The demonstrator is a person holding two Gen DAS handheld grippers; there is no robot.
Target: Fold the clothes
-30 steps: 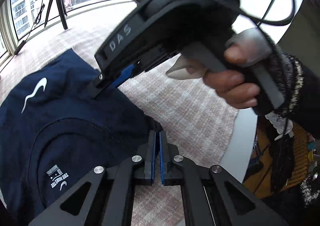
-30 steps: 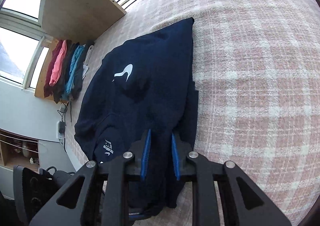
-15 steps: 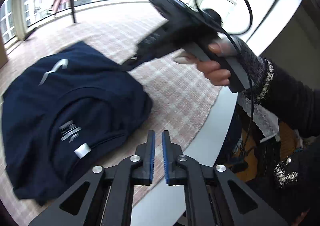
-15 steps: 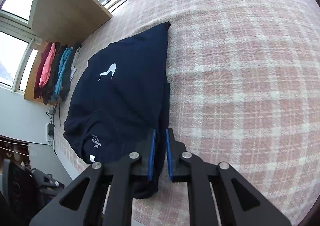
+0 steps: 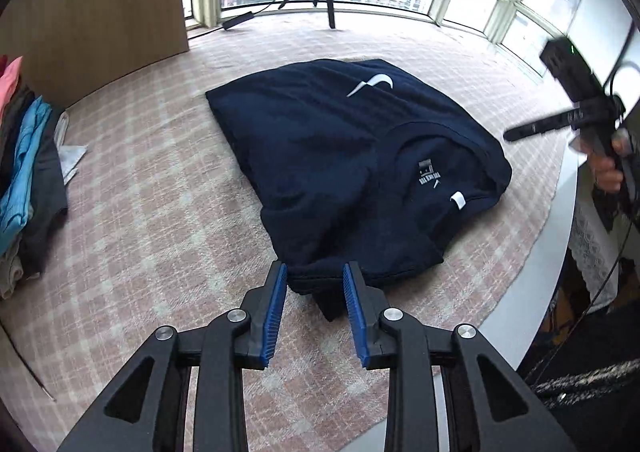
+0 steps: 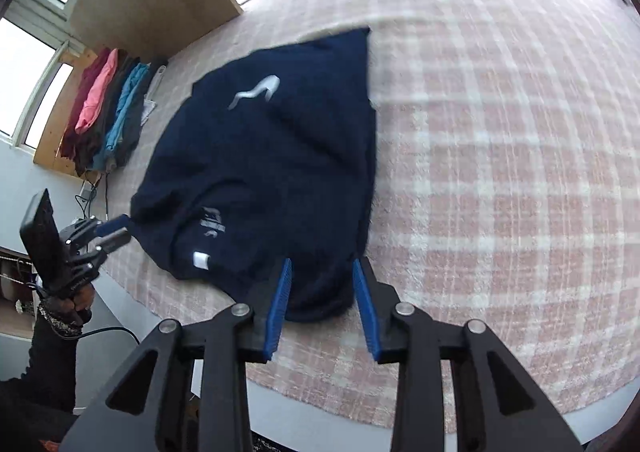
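Left tool (image 5: 315, 294) and right tool (image 6: 322, 292) had just been opening; both stood narrowly parted, pads gripping nothing. Folded navy shirt (image 5: 344, 164) lay just ahead of both on the checked desk (image 5: 152, 220).

Black gripper (image 5: 315, 272) arms, blue ribbed pads, silver screws

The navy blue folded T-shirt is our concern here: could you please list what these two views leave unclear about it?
- Navy blue folded T-shirt, left wrist view: white collar print too small to read.
- Right wrist view: motion blur smears the white logo.
- Both views: underside layers hidden by the top fold.
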